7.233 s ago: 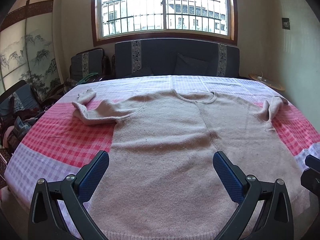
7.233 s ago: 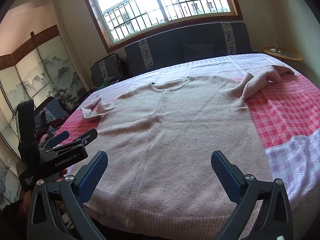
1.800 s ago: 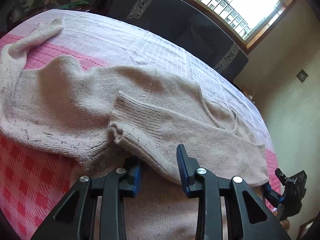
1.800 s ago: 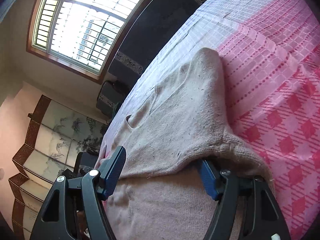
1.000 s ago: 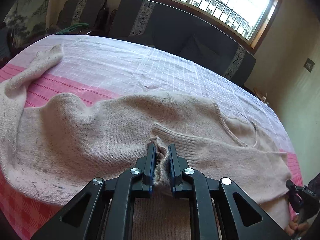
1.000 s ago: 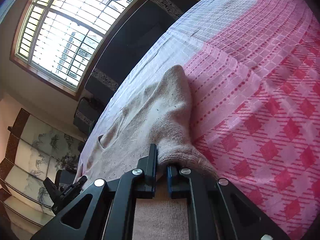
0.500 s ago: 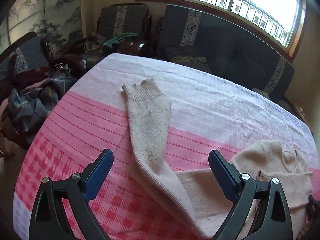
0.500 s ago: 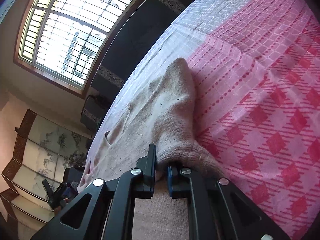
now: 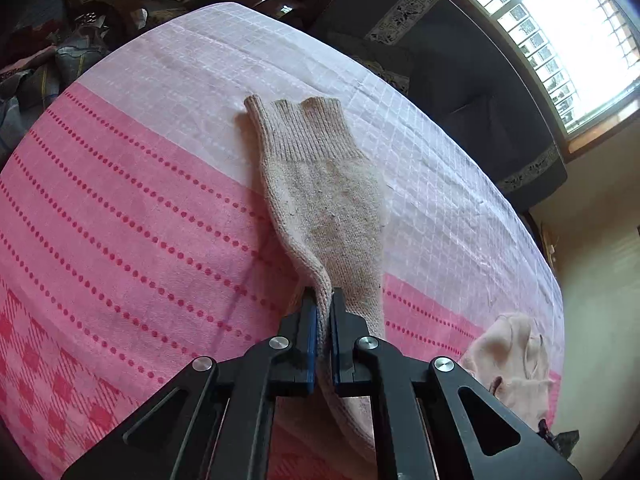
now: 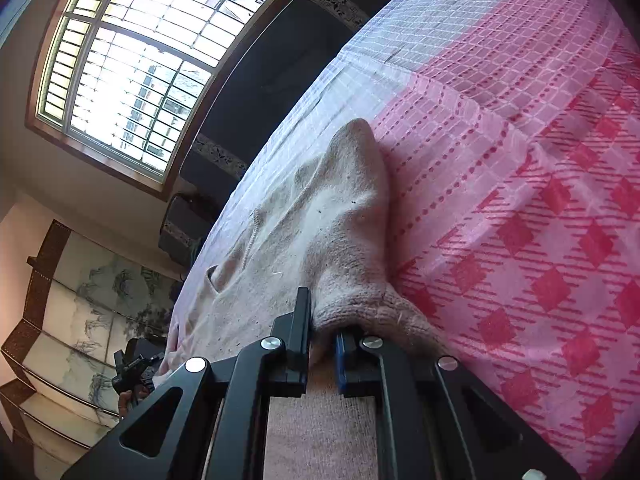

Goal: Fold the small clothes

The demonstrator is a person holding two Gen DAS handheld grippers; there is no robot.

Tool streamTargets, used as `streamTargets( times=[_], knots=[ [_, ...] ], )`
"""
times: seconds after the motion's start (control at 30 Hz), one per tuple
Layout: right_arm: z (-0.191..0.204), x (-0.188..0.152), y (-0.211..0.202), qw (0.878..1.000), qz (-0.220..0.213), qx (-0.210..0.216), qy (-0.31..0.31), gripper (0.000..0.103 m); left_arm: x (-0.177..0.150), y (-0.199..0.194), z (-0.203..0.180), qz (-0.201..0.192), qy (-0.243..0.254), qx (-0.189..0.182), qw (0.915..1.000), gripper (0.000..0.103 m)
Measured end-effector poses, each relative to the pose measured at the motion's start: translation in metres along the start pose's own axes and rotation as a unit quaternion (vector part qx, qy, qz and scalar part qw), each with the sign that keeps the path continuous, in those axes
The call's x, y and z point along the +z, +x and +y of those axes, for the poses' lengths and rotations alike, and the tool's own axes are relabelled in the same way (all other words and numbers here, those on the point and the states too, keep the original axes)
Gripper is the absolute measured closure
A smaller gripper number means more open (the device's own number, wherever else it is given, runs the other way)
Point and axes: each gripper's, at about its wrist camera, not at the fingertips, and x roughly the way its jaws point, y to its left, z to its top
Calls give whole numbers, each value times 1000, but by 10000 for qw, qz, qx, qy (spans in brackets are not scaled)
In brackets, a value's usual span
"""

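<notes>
A beige knitted sweater lies on a bed covered by a pink and white checked bedspread, with both handheld claws clamped onto it. The left claw is closed on a pinched ridge of the sweater's sleeve, its blue-padded jaws pressed tight against the knit with only the fabric between them. Beyond the jaws the sleeve stretches flat across the bedspread, its ribbed cuff resting on the pale gridded band of the cloth while the part nearer the claw crosses the pink dotted stripes. A bunched portion of the sweater's body shows at the right edge of the left wrist view, near the side of the bed. The right claw is likewise shut on a thick fold of the sweater, the knit bulging out between and around its jaws. From that grip the garment runs away in a raised ridge toward the head of the bed, its neckline visible to the left. A dark sofa stands beneath a barred window behind the bed, and a painted folding screen stands at the left of the right wrist view.
</notes>
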Motion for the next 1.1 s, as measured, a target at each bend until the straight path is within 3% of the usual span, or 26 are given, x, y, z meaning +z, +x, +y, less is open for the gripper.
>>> streamTargets(
  times=[0.1, 0.13, 0.2, 0.27, 0.37, 0.5, 0.63, 0.7, 0.77, 0.87, 0.93, 1.03, 1.07, 1.1],
  knots=[
    [1, -1, 0, 10000, -10, -48, -19, 92, -3, -2, -10, -266, 45, 143, 9995, 98],
    [1, -1, 0, 10000, -9, -51, -26, 92, -4, -9, -16, -543, 65, 135, 9984, 98],
    [2, -1, 0, 10000, -9, -39, -23, 92, -8, -39, -31, -1265, 137, -250, 9916, 98],
    [1, -1, 0, 10000, -9, -32, -23, 92, -15, -63, -62, -1629, 487, -291, 9850, 98],
    [1, -1, 0, 10000, -9, -41, -36, 91, -40, -86, -130, -1828, 1308, -573, 9727, 98],
    [0, -2, -2, 10000, -41, 40, -2, 91, -93, -93, -237, -1753, 2366, -1280, 9470, 99],
    [-3, -1, -4, 9999, -63, 132, 51, 91, -167, -58, -339, -1330, 3276, -1902, 9159, 98],
    [-4, -1, -5, 9998, -58, 157, 58, 91, -211, -27, -379, -1077, 3732, -1978, 9000, 98],
    [-4, -1, -5, 9998, -53, 189, 68, 91, -254, 12, -403, -668, 4010, -1957, 8924, 98],
    [-5, -2, -5, 9996, -39, 276, 89, 90, -309, 57, -412, -367, 4555, -1556, 8758, 98],
    [-6, -1, -6, 9993, -21, 360, 110, 90, -326, 63, -404, -232, 4543, -1513, 8776, 96],
    [-7, -2, -8, 9988, 24, 466, 133, 88, -322, 42, -384, -368, 4289, -1645, 8875, 93],
    [-6, -2, -11, 9989, 12, 459, 124, 86, -316, 35, -377, -438, 4136, -1691, 8935, 86],
    [-3, -4, -17, 9992, -49, 399, 76, 84, -309, 26, -368, -522, 3963, -1715, 9004, 64]
  ],
)
